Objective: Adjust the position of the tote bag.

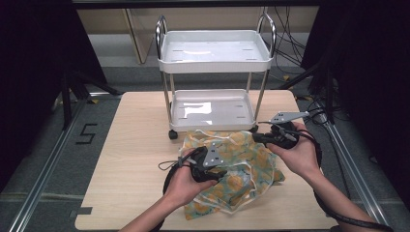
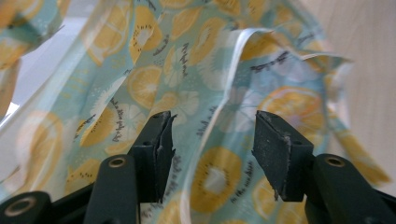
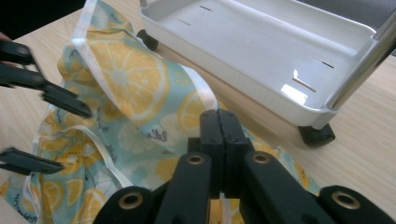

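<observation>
High view: right hand-held gripper (image 1: 265, 137) is pinching the lemon-print cloth (image 1: 241, 169) shut at its edge, lifting it off the tabletop (image 1: 135, 159), while left hand-held gripper (image 1: 218, 170) is hovering, jaws apart, probably seeking another edge.

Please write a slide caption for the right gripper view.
Right hand-held gripper pinching lemon-print cloth beside a white cart.

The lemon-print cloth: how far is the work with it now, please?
Done: the right gripper is shut on the teal lemon-print cloth with white trim, lifting one edge. In hand: the left gripper, fingers open, reaches into the cloth. Left: the cloth lies crumpled on the wooden table; both trays of the white two-tier cart hold nothing.
</observation>
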{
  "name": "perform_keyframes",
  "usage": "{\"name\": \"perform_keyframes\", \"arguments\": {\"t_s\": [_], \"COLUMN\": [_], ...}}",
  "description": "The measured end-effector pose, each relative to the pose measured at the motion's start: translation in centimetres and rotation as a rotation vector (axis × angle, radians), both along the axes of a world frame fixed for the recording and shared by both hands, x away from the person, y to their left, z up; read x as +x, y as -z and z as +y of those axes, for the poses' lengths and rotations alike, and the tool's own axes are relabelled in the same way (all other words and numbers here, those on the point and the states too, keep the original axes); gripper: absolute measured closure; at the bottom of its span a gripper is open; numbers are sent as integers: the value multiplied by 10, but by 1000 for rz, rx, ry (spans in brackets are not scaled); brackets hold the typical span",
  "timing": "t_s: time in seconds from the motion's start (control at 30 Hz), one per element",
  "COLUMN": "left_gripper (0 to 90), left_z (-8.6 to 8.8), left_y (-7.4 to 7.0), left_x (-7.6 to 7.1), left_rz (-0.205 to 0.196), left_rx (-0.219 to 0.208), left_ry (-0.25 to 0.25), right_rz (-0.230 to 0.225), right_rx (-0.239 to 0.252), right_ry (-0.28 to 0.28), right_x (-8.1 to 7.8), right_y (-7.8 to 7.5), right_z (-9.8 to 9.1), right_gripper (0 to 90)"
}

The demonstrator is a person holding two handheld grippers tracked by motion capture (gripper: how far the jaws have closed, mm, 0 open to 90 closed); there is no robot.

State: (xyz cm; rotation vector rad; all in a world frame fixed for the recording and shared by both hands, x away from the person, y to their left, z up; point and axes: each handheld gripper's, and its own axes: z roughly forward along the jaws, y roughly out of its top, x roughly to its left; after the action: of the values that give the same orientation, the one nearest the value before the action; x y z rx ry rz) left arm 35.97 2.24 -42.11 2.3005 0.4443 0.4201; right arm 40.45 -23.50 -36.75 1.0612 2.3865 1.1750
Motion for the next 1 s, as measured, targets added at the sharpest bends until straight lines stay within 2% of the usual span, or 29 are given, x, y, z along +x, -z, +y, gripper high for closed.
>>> {"name": "perform_keyframes", "arguments": {"t_s": [0.03, 0.1, 0.13, 0.23, 0.37, 0.47, 0.53, 0.57, 0.67, 0.73, 0.83, 0.87, 0.97, 1.0], "left_gripper": [479, 484, 491, 532, 563, 565, 565, 573, 590, 616, 671, 671, 751, 813], "left_z": [-2, -4, -6, -9, -17, -20, -22, -23, -26, -27, -30, -31, -32, -32], "left_y": [2, 5, 7, 9, 14, 15, 16, 17, 18, 19, 21, 22, 25, 24], "left_x": [2, 5, 7, 11, 14, 15, 16, 17, 18, 19, 20, 20, 20, 20], "left_rz": [-10, -1, 0, -1, -21, -22, -20, -24, -15, -15, -18, -4, 0, -8], "left_rx": [9, 18, 26, 35, 75, 71, 80, 85, 85, 90, 95, 91, 105, 116], "left_ry": [3, 6, 9, 14, 31, 31, 31, 32, 36, 36, 45, 41, 38, 43], "right_rz": [1, 3, 18, 12, 1, 12, -4, 18, 24, 13, 25, 25, 20, 6], "right_rx": [-1, 0, -8, -7, -5, -9, -20, 0, 2, -3, 1, 1, 0, -5], "right_ry": [0, 1, -2, -8, -6, -7, -17, 5, 2, -1, 5, 5, 3, -6], "right_x": [0, 0, 0, 0, 1, 0, 2, 0, 0, 1, 1, 1, 1, 2], "right_y": [0, 1, 0, 1, 1, 1, 1, 2, 2, 3, 3, 3, 4, 4], "right_z": [1, 1, 1, 2, 3, 3, 2, 4, 4, 4, 4, 4, 3, 1], "right_gripper": [900, 900, 900, 900, 900, 900, 900, 900, 900, 900, 900, 900, 900, 900]}}
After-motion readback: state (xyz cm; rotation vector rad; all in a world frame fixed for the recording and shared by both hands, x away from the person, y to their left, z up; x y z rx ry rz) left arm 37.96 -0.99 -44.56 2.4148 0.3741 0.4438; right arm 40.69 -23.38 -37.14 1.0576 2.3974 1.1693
